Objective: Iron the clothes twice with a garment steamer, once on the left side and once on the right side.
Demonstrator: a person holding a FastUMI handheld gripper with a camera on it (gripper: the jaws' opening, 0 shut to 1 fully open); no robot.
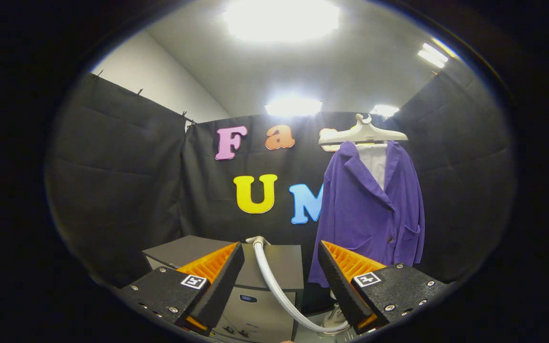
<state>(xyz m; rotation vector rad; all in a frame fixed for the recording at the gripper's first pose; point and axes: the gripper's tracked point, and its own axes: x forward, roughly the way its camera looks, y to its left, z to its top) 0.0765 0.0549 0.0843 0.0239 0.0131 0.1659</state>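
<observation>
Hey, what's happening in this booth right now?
A hand-held pair of tongs is open and gripping nothing. A purple jacket hangs on a pale hanger against the booth's black wall, beyond the tongs' right finger. A white hose runs between the fingers from a grey cabinet below. Steaming doesn't appear to have started; the steamer head isn't picked up yet.

Single fisheye camera, mounted on the gripper (280, 281), looking forward along its two fingers, which stand wide apart with nothing between them. View is pitched up: ceiling lights (281, 19) above. Faces the booth's back wall; purple jacket (372, 209) on its hanger (363, 134) beyond the fingers, well apart. Steamer hose (274, 286) and grey cabinet (265, 267) close, between and below the fingers.
</observation>
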